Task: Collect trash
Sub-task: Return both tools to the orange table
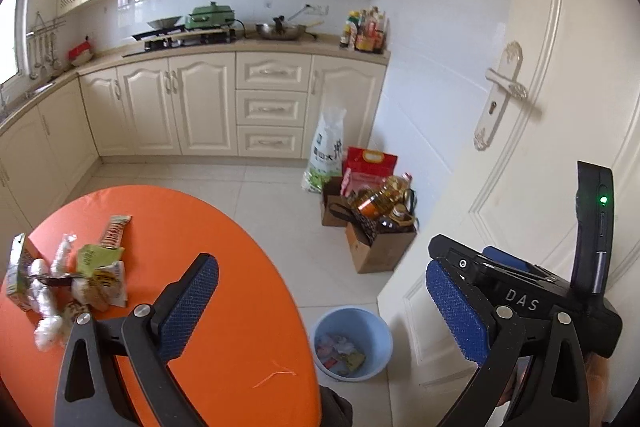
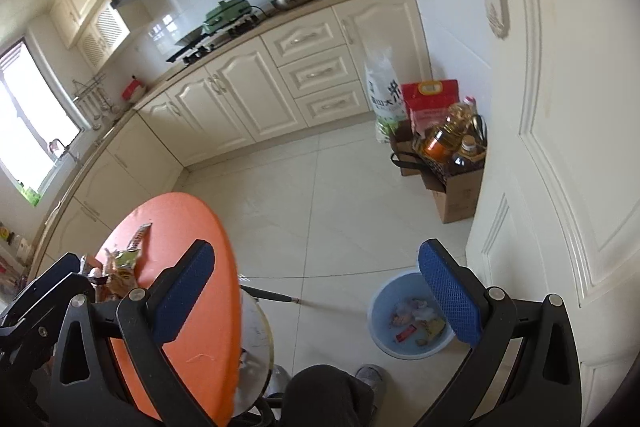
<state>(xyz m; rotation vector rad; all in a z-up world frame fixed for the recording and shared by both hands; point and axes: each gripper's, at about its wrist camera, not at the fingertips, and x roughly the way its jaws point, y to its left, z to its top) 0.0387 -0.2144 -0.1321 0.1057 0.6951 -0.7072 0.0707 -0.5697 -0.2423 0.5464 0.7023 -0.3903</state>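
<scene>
- Hanging wide open with nothing between the fingers: left gripper (image 1: 322, 301) and right gripper (image 2: 316, 295).
- Sitting at nine o'clock on the orange counter (image 1: 224, 235): wrapper pile (image 1: 76, 279).
- Holding scraps: blue bin (image 1: 351, 343).

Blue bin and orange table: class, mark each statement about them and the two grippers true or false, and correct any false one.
1. The blue bin stands on the floor and already has scraps in it. True.
2. The orange table has been cleared of trash. False: wrappers and other litter lie in a pile near its left edge.
3. The left gripper is open with nothing between its fingers. True.
4. The right gripper is clamped on a wrapper. False: its jaws stand wide apart and hold nothing.
5. The bin sits on top of the table. False: it is on the floor tiles beside the table, near the white door.
</scene>
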